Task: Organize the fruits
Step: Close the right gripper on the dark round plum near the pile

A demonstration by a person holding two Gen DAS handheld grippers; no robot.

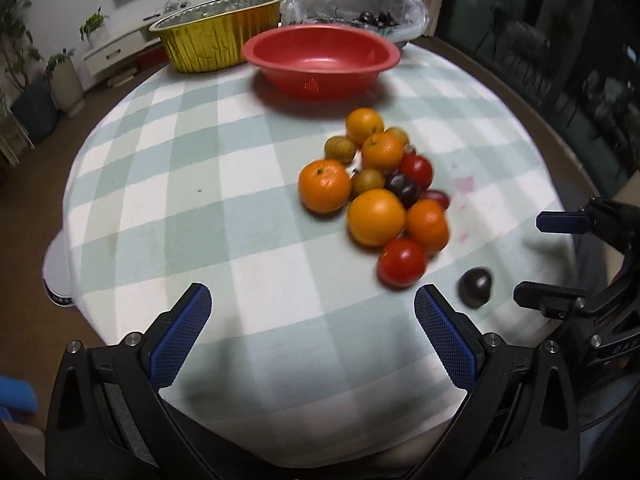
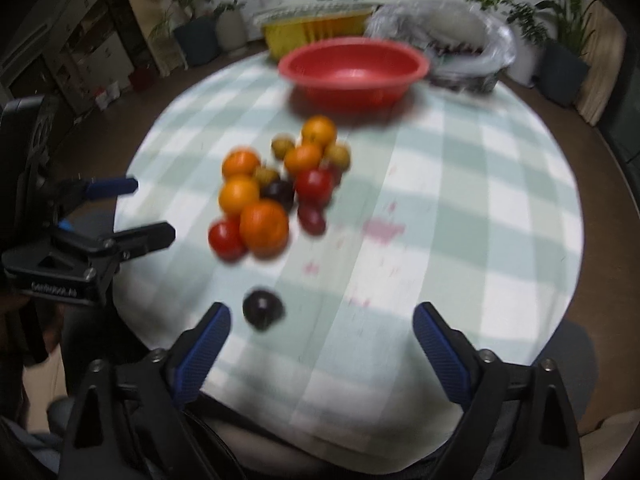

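Observation:
A heap of fruit lies mid-table: oranges (image 1: 376,217) (image 2: 264,227), red tomatoes (image 1: 401,262) (image 2: 226,239), dark plums (image 1: 403,189) and small yellow-green fruits (image 1: 339,149). One dark plum (image 1: 475,286) (image 2: 262,308) lies apart, nearer me. My left gripper (image 1: 312,300) (image 2: 148,212) stands open over bare cloth, left of the heap's near end. My right gripper (image 2: 324,312) (image 1: 548,260) is open too. The lone plum shows just inside its left fingertip (image 2: 222,318), with no pad pressing on it.
A red bowl (image 1: 288,80) (image 2: 352,92) stands behind the heap. Further back are a gold foil pan (image 1: 216,40) (image 2: 316,30) and a bag-lined basket (image 1: 408,4) (image 2: 480,60) with dark fruit. The round table (image 1: 200,200) (image 2: 460,200) has a checked cloth with pink stains (image 2: 384,228).

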